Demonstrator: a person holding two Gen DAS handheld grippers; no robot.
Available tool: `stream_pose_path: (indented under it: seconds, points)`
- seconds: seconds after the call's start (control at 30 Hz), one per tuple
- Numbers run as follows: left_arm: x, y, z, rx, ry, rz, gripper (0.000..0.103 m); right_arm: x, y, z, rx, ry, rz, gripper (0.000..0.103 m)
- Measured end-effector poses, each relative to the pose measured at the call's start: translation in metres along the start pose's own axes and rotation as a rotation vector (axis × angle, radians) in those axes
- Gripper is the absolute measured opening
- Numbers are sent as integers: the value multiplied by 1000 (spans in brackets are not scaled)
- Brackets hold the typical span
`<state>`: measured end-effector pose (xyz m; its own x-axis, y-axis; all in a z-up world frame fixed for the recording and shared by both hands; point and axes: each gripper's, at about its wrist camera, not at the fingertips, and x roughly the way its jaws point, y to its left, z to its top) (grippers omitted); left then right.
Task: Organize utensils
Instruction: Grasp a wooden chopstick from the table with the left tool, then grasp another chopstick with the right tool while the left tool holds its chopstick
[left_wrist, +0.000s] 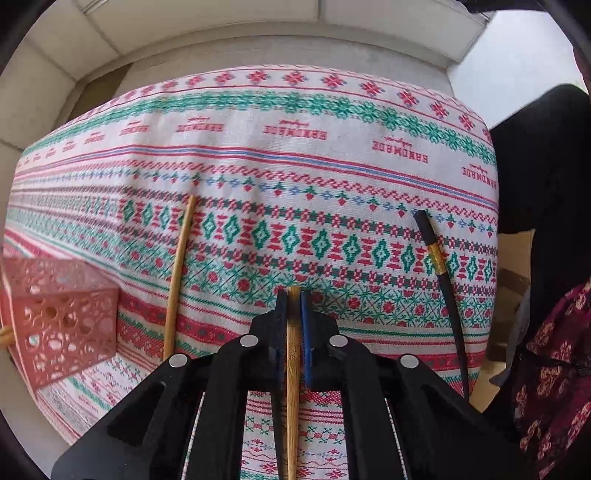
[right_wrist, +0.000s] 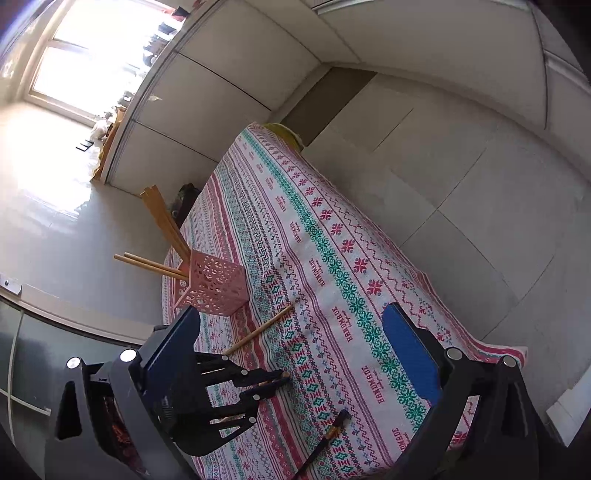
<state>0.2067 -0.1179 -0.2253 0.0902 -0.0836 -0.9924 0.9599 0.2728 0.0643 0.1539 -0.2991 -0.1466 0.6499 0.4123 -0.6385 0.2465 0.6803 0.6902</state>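
Left gripper (left_wrist: 294, 295) is closest to its camera, pointing straight down at the table, jaws pinched tight on a bamboo chopstick (left_wrist: 292, 369) that runs lengthwise between the fingers (left_wrist: 281, 317) and lies flat on the patterned tablecloth (left_wrist: 332, 177). In the right wrist view the same gripper (right_wrist: 284, 377) shows low left, its tips down on the cloth at the chopstick. Right gripper (right_wrist: 295, 325) hangs above the table with jaws spread wide, blue pads visible, nothing between them. A second bamboo chopstick (left_wrist: 179, 280) lies loose on the cloth, left of the gripped one and well apart from it, near the pink perforated holder (left_wrist: 62, 321). The holder (right_wrist: 214, 284) stands at the table's left edge with several bamboo chopsticks (right_wrist: 162, 218) leaning out of it. A black chopstick (left_wrist: 441, 280) with a gold band lies on the right side of the cloth, untouched.
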Motion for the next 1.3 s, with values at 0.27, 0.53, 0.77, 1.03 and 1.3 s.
stream_pose_path:
  seconds: [0.27, 0.53, 0.77, 1.03, 1.3]
  points:
    - [-109, 34, -130, -645, -388, 104, 6, 31, 112, -57, -714, -33, -66, 96]
    - [-185, 22, -258, -1089, -764, 154, 6, 130, 221, -155, -1537, 293, 8, 75]
    - [-193, 28, -292, -1163, -896, 126, 6, 232, 246, -174, -1706, 583, -152, 63]
    - [-203, 22, -301, -1147, -955, 146, 6, 281, 242, -170, -1650, 736, -259, 51]
    - [-223, 8, -318, -1164, -1041, 194, 6, 278, 243, -174, -1514, 779, -254, 8]
